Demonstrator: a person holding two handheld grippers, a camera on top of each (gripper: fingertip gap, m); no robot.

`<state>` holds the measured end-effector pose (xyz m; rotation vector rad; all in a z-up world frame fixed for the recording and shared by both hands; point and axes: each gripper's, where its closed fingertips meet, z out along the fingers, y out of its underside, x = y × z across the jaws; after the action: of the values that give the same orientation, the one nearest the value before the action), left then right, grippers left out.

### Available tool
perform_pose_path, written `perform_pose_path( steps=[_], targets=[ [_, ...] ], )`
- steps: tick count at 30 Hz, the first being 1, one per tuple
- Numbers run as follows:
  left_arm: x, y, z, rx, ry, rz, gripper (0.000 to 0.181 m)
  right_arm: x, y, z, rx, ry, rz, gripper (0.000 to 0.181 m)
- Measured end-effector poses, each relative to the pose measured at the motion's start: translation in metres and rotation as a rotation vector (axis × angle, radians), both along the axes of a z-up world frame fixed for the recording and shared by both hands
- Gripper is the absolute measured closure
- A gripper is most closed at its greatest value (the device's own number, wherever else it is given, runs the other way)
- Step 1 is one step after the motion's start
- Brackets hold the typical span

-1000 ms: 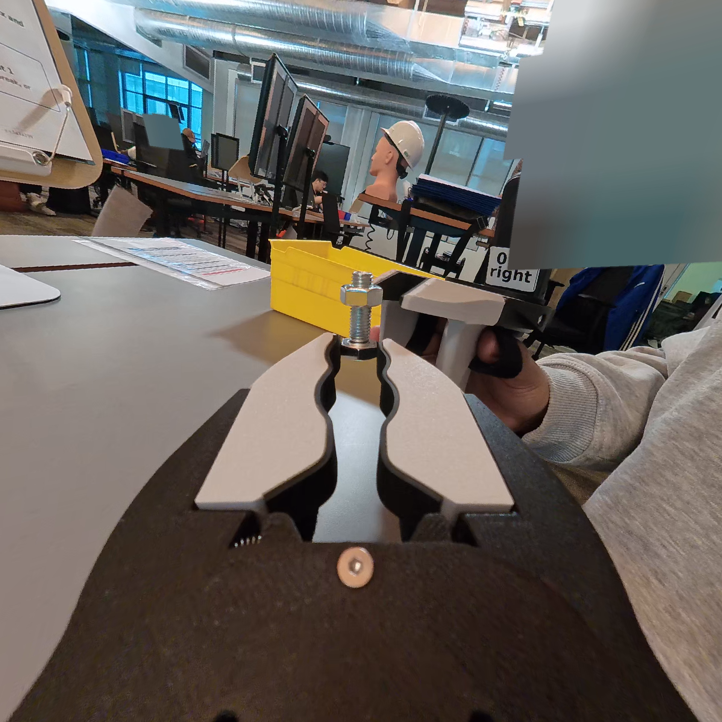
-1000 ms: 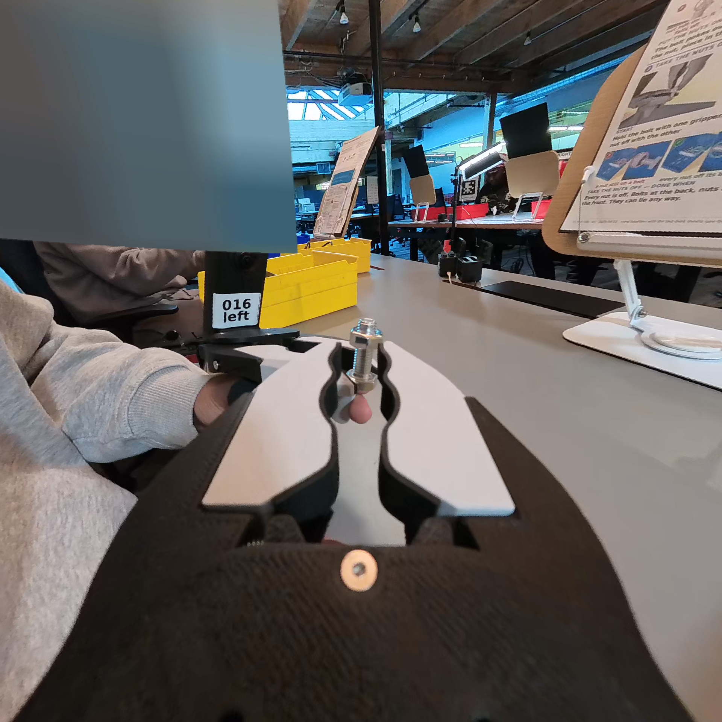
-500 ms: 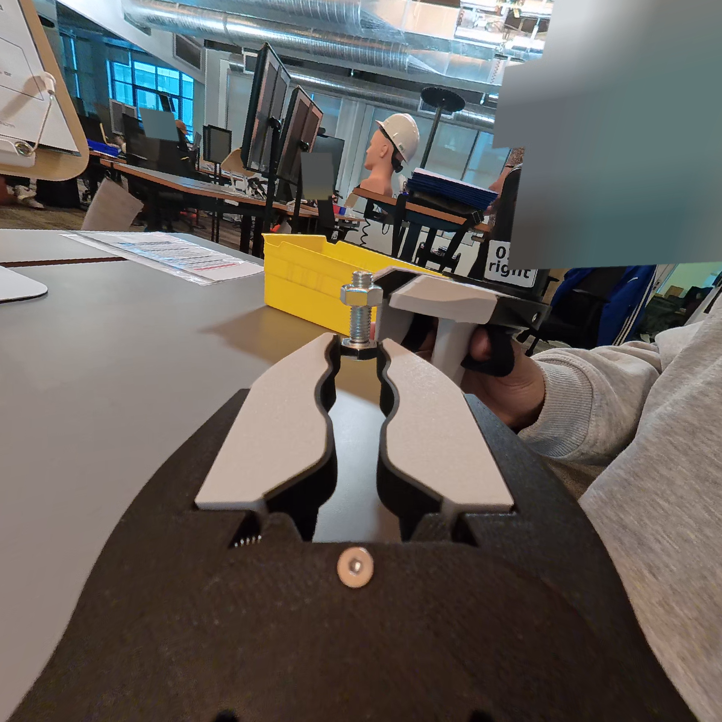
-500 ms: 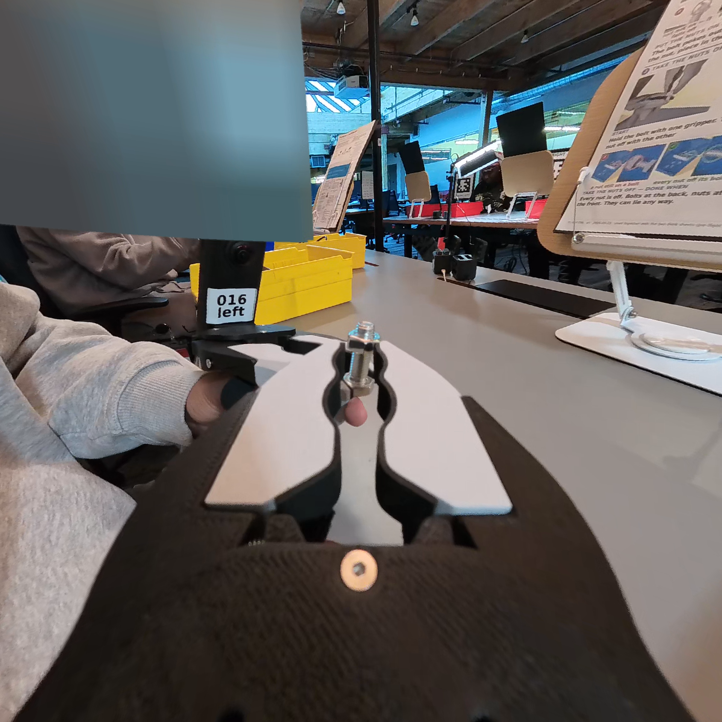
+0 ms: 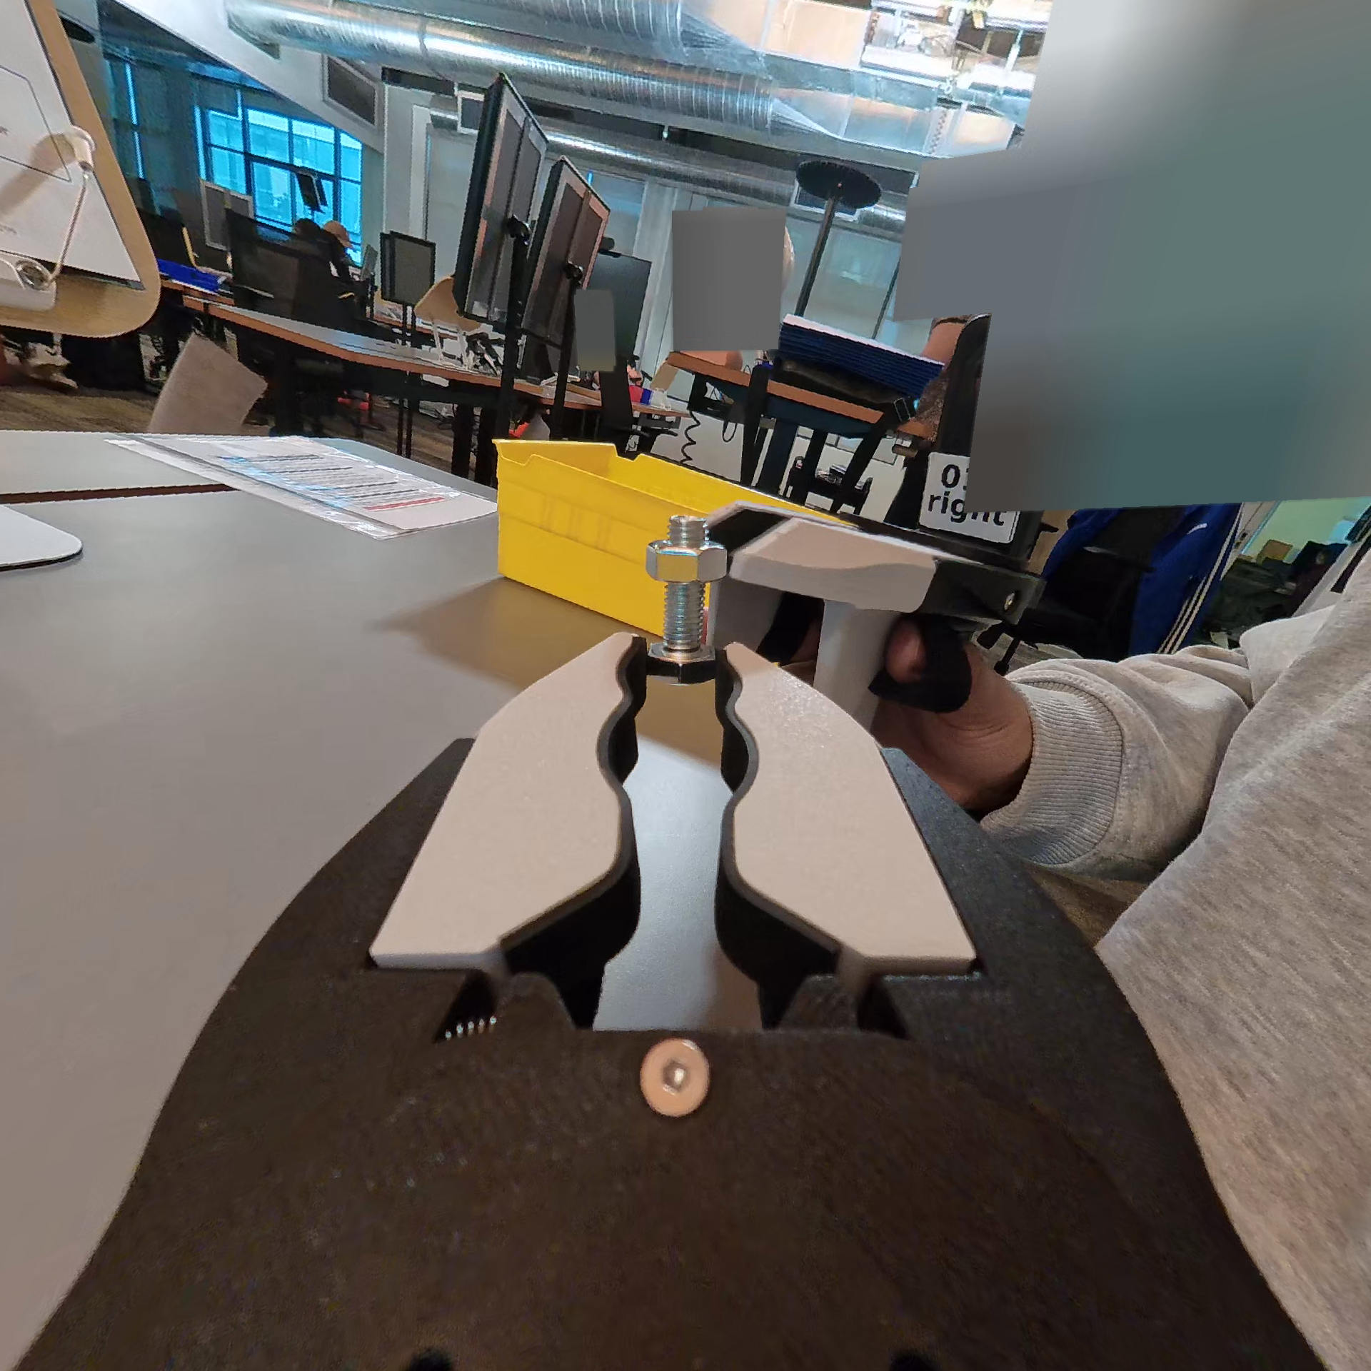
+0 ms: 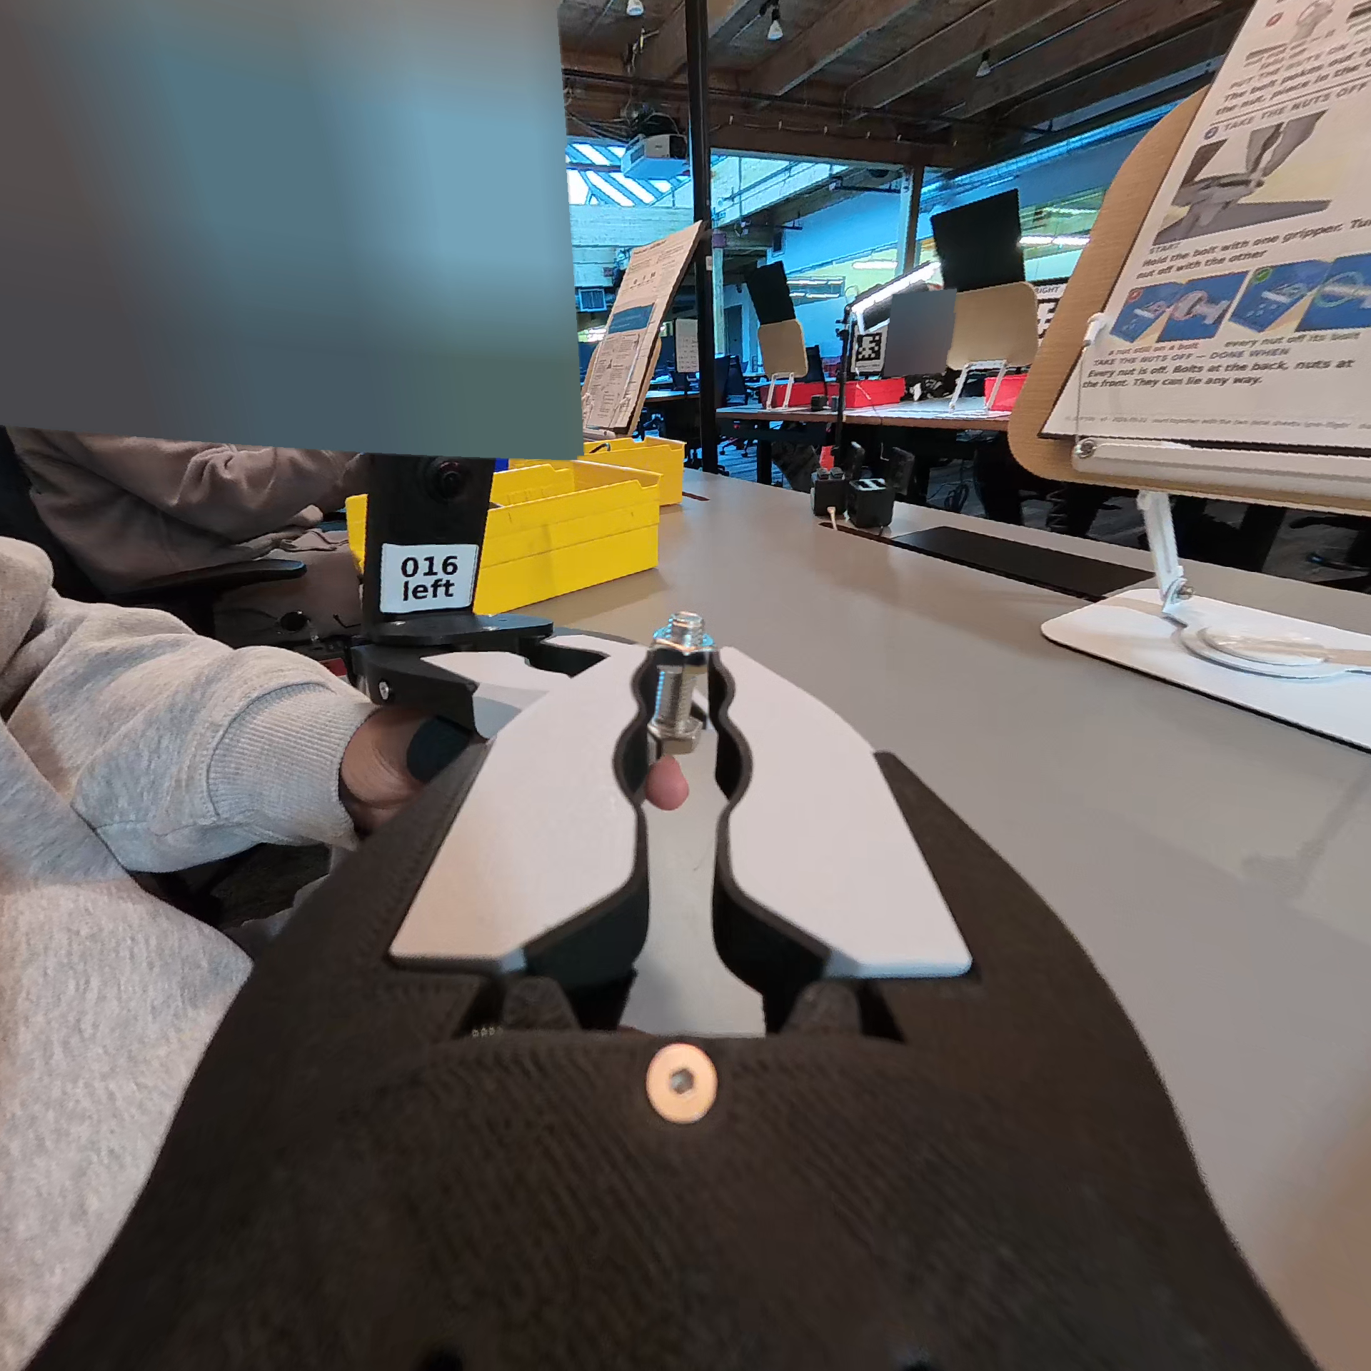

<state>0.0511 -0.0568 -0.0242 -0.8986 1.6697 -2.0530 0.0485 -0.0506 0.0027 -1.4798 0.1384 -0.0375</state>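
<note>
A silver bolt (image 5: 681, 619) stands upright above the grey table (image 5: 222, 705). My left gripper (image 5: 679, 656) is shut on the bolt's head at the bottom. A silver nut (image 5: 686, 560) sits near the top of the thread. My right gripper (image 6: 681, 656) comes in from the right and is shut on that nut (image 6: 682, 645); one of its fingers (image 5: 823, 556) shows in the left wrist view. In the right wrist view the bolt's shaft (image 6: 671, 697) hangs below the nut, and the left gripper's finger (image 6: 490, 671) shows at the left.
A yellow bin (image 5: 579, 534) stands just behind the bolt, and more yellow bins (image 6: 579, 527) stand at the table's left in the right wrist view. A clipboard stand (image 6: 1224, 660) stands at the right. A laminated sheet (image 5: 319, 475) lies farther back. Grey-sleeved arms (image 5: 1187, 779) hold both grippers. The grippers are tip to tip, or close to it.
Both grippers keep their hold. The pair has turned slightly, so the backgrounds have shifted a little. The nut stays near the top of the thread.
</note>
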Motion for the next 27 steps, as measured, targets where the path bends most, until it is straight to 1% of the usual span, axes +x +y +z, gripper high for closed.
perform_pose_path(
  steps=[14,27],
  targets=[
    [-0.0009,-0.002,-0.0004,0.002,0.002,-0.014,0.163,0.0006,0.0008,-0.0011,0.007,0.031,0.015,0.164],
    [-0.0019,-0.0032,0.0002,0.0,-0.003,-0.019,0.163,-0.0005,0.0022,-0.0006,0.007,0.016,0.021,0.166]
  ],
)
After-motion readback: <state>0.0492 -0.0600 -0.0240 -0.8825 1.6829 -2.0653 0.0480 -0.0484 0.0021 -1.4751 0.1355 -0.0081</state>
